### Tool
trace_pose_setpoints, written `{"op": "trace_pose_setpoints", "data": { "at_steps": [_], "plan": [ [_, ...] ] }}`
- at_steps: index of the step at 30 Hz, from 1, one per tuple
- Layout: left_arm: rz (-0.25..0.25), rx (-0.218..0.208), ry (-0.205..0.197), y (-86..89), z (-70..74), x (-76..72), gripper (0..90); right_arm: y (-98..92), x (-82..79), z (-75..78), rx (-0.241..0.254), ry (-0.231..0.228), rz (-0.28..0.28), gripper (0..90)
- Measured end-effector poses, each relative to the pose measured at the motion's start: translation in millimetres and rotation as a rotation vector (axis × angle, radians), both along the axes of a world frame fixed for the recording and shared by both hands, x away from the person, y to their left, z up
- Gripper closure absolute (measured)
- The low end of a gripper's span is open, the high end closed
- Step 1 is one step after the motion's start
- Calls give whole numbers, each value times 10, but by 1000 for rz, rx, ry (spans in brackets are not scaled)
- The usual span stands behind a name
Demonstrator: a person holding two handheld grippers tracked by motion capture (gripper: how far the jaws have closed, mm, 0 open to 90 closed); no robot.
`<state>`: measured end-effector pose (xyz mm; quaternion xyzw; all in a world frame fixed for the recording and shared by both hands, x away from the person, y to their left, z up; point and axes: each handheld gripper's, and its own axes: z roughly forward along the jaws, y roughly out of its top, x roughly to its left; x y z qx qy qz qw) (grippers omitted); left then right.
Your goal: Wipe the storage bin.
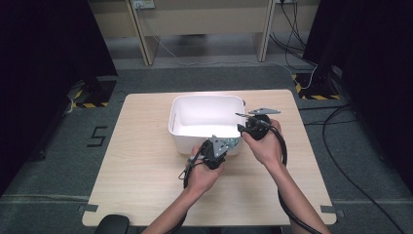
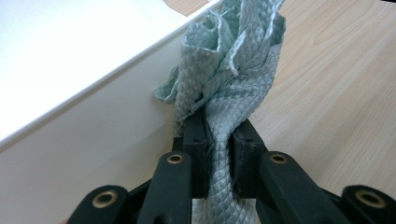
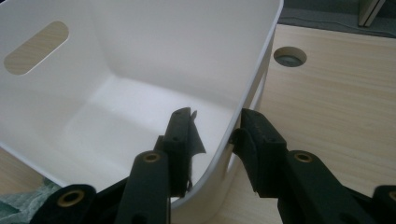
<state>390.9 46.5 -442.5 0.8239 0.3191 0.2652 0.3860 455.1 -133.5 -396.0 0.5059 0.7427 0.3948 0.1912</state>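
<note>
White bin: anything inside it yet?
The white bin looks bare inside: floor and walls visible, nothing lying there. The right gripper straddles its near wall, hiding that corner. The green cloth is outside, in the left gripper.

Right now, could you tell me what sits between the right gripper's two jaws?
The white bin's wall: in the right gripper view the right gripper straddles its rim, one jaw inside and one outside.

Lab-style recording room — black curtains (image 1: 44,44) at both sides, hazard-striped stand bases (image 1: 319,92), loose cables (image 1: 297,29) on grey carpet, lone wooden table (image 1: 141,165) — floor marked "5" (image 1: 97,136).
</note>
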Motion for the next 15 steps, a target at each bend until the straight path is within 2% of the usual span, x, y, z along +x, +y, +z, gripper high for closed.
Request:
{"op": "trace_pose_setpoints", "data": {
  "at_steps": [8,15],
  "plan": [
    [-3,-5,-8,-30,18,-7,787,2,1,1,-1,1,-1,656],
    [-19,7,-9,-101,50,-6,786,2,1,1,1,3,-1,655]
  ]
}}
